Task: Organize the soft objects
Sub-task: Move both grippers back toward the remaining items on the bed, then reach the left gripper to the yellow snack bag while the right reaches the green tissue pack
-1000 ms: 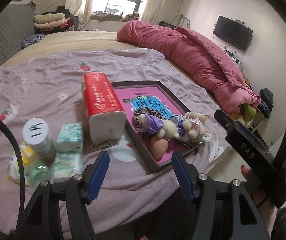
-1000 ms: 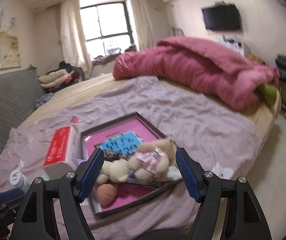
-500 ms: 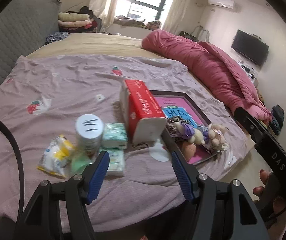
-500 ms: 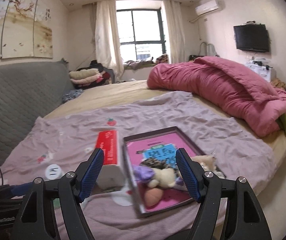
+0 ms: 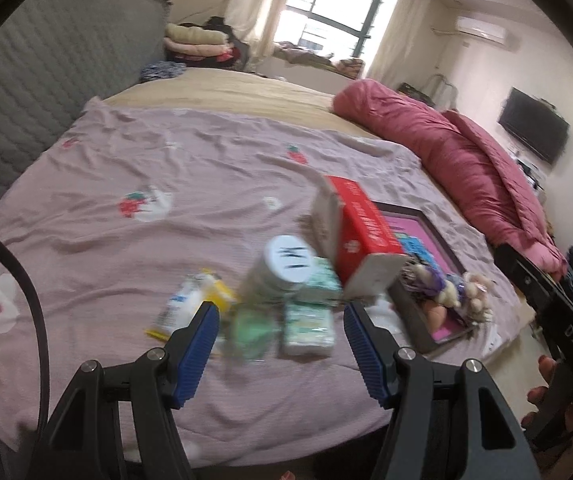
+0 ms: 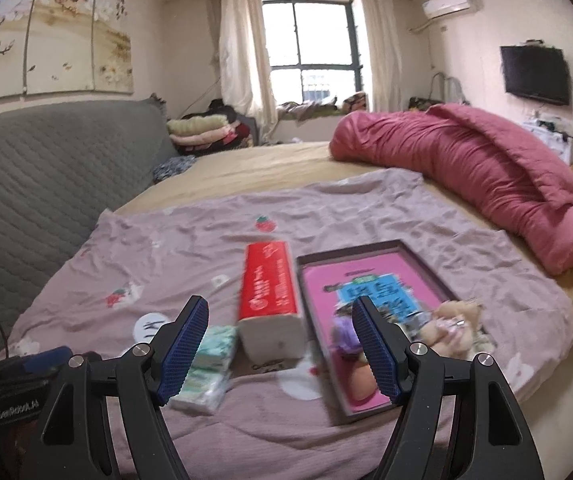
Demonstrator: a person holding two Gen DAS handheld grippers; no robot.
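Note:
On the mauve bedspread lie a red tissue pack, two small pale-green tissue packets, a white-lidded jar, a yellow-white pouch and a green soft item. A dark tray with a pink bottom holds small plush toys and a peach soft ball. My left gripper hangs open above the packets, empty. My right gripper is open too, in front of the red pack, holding nothing.
A rolled pink quilt lies along the right side of the bed. A grey quilted headboard stands at the left. Folded clothes are piled at the far end. The bed's near edge runs just below both grippers.
Both views have swung left and pulled back: the red pack and tray moved rightward in the left wrist view, and the packets and jar now sit between the left fingers. Both grippers stayed open.

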